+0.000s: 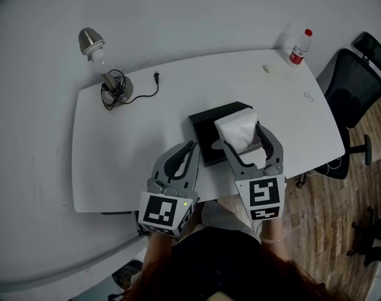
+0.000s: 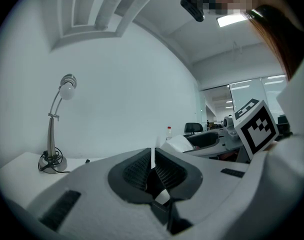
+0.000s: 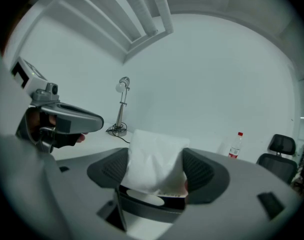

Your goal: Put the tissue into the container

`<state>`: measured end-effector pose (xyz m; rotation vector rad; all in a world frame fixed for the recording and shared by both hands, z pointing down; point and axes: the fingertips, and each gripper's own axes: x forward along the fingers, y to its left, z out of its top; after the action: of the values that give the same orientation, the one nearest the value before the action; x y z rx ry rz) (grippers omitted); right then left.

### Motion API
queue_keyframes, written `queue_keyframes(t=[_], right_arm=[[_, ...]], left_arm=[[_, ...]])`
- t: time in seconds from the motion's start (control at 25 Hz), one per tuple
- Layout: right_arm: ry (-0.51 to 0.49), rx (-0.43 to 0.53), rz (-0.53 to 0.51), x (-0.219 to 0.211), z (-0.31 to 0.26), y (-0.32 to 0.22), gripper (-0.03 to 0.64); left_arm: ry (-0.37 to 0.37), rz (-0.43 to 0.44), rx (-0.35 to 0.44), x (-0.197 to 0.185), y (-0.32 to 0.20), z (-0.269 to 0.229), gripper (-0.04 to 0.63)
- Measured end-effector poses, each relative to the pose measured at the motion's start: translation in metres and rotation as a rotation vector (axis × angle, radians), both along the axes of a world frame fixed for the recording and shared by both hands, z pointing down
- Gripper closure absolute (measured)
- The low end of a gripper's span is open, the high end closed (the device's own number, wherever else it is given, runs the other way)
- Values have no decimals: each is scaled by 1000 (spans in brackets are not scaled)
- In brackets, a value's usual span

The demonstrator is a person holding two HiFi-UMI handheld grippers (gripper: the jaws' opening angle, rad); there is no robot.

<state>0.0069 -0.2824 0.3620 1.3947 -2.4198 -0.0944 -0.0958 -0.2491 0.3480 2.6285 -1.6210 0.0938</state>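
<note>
A white table [image 1: 178,86] with rounded corners is seen at the centre of the head view, set against a plain white wall [image 1: 197,11] that fills the upper part of the frame. A chrome desk lamp [image 1: 106,68] is placed at the upper left of the tabletop. A black office chair [image 1: 350,74] is located at the right edge, on a wood-plank floor [image 1: 328,231] seen at the lower right. In the left gripper view, a lit ceiling light [image 2: 231,20] is shown at the upper right, with glass partitions [image 2: 247,91] below it.
</note>
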Motion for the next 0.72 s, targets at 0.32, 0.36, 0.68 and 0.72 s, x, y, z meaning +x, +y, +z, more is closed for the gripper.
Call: queue_keyframes(t=[0.32,0.36,0.68,0.72], right_arm=[[16,-45,7,1,20,-7,258],[17,-49,8,2,22,-8,258],[28,-89,1,-1,37,-16,258],[31,-93,1,-1,38,-17,258]], left_arm=[[8,-1,-34,-2,-7,13,554],[7,-2,-37,-2,-8,14,554],[14,0,-67,-2,-17,26,554],[14,-1,-69,-2,-18,27,554]])
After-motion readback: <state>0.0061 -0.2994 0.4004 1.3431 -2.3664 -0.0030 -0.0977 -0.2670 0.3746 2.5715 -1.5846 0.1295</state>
